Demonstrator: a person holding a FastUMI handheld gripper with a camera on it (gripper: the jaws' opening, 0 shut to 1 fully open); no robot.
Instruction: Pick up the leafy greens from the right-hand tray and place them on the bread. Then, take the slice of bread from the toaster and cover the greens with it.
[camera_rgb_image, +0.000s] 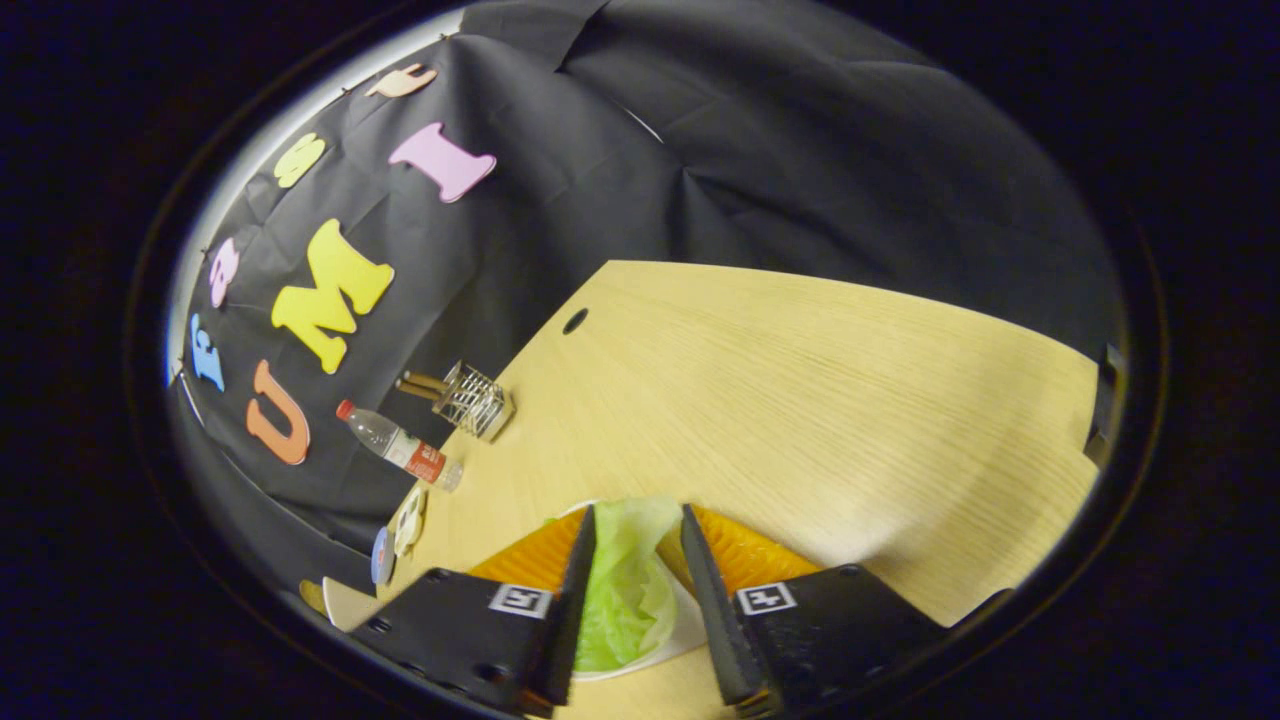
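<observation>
lettuce leaf (628, 580) lies lengthwise between tool (637, 535) fingers, over white plate (675, 640); fingers spread, left touching, right apart.

The pale wooden counter (800, 400) shows fine straight grain under a smooth, faintly sheeny finish. The booth's black cloth wall (800, 150) is matt and creased. A clear plastic bottle with a red cap (398, 446) looks glossy, and beside it a wire-mesh metal holder (474, 400) glints. The light green leafy greens (625, 590) look crinkled and thin between the fingers of the claw (638, 560), lying on a smooth white plate (680, 640). Ridged orange plastic trays (745, 555) appear slightly shiny.
</observation>
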